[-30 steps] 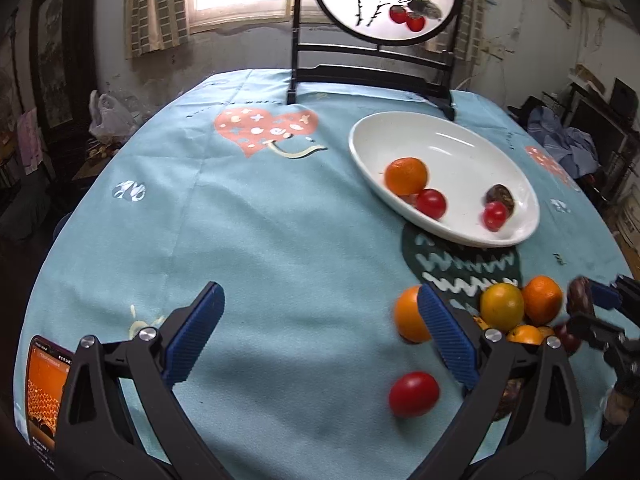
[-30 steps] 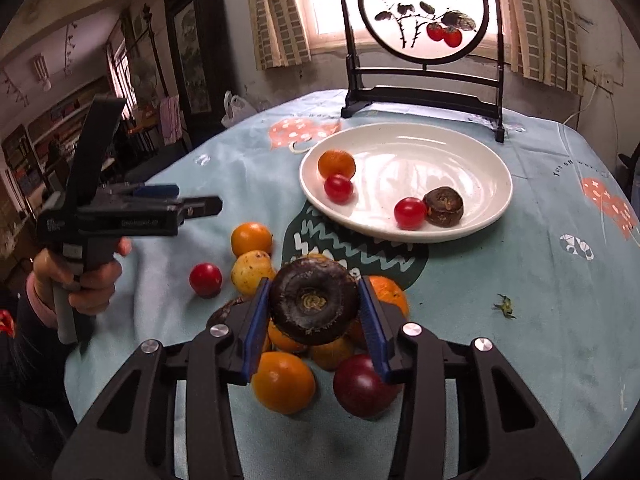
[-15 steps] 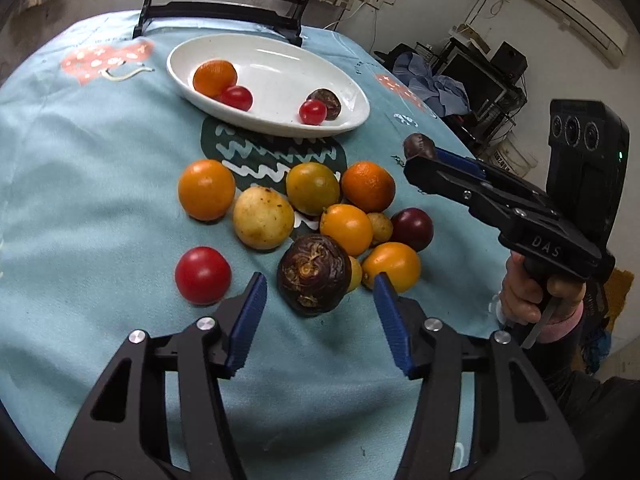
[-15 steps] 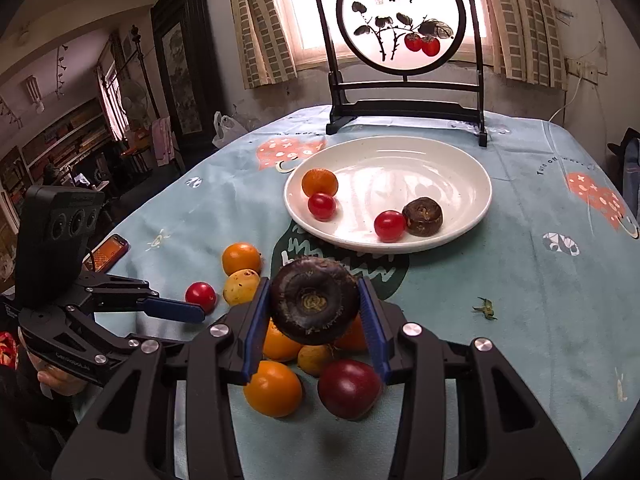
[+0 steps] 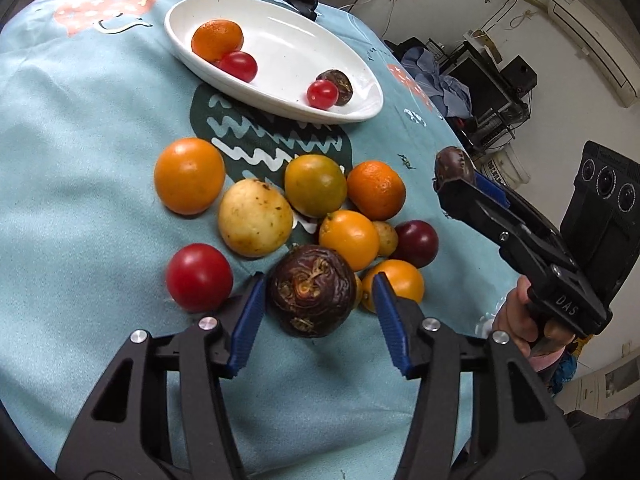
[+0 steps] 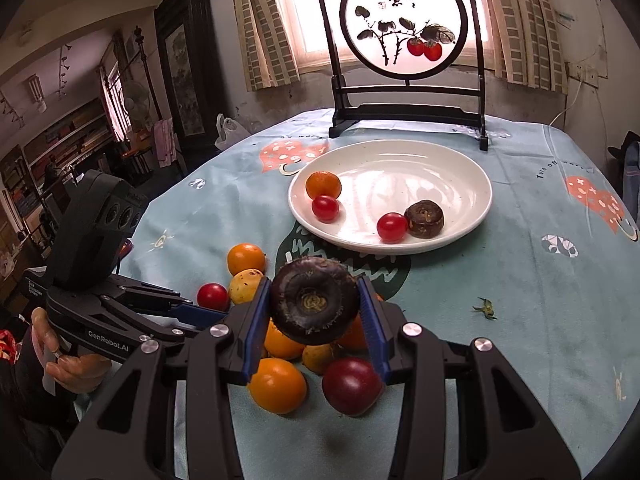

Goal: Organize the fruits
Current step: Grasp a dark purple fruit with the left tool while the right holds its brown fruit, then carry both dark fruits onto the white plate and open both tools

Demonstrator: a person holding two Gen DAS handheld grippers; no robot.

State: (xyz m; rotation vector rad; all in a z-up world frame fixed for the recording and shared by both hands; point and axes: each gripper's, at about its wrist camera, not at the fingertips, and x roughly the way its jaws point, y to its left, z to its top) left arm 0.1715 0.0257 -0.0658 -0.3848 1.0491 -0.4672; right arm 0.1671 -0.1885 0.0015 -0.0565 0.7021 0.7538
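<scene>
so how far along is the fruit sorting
Done: four pieces lie in the white plate. In hand: the right gripper holds a dark brown fruit above the pile; the left gripper has been closing around another dark fruit, pads not yet touching. Left: about ten fruits on the tablecloth.

Left gripper closes in on fruit

The left gripper (image 5: 318,306) swings down from bare cloth at 9 o'clock; its jaws, just narrowed, now flank the dark wrinkled fruit (image 5: 311,291).
</scene>
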